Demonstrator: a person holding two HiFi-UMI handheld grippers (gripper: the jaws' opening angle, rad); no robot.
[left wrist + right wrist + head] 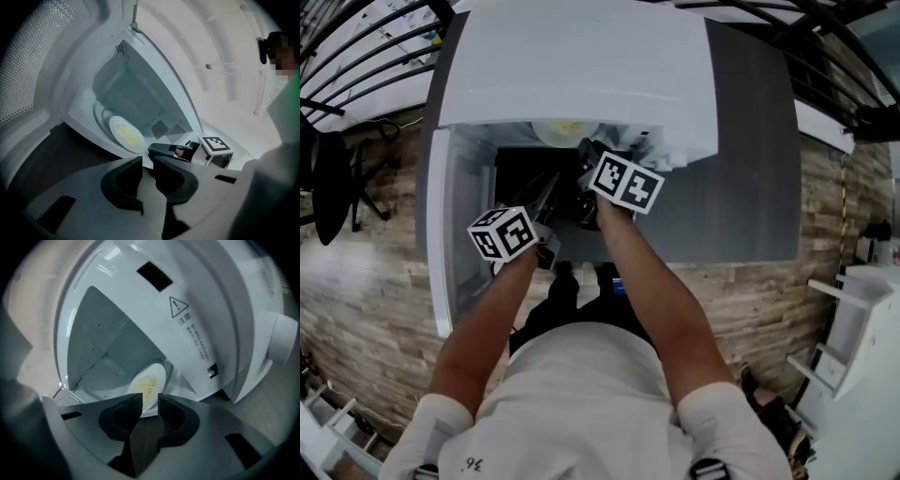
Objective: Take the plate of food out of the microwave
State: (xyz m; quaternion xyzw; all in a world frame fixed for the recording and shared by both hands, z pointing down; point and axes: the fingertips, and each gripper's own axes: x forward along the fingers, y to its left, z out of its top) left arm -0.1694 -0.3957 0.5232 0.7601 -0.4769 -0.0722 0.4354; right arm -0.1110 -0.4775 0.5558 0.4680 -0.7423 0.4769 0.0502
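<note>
- White plate with yellow food on it lies flat on the floor inside the microwave, a good way in. It is not out yet.
- From the right gripper, the plate is straight ahead, past the tips and a tiny bit to the left. Its jaws are spread a little, and nothing is between them.
- From the left gripper, the plate is ahead and off to the left, farther away. Its jaws are a little apart too, with nothing in the gap.
- I think the right gripper is the nearer one, because it sits in front of the left one and closer to the opening. The plate is round, so it has no long side. The near rim looks like the part to reach for.
- The door hangs open to the left of the left gripper.
- The head view shows only a sliver of the plate under the microwave's top. Both gripper views show the whole plate. Only the left gripper view shows the other gripper.
</note>
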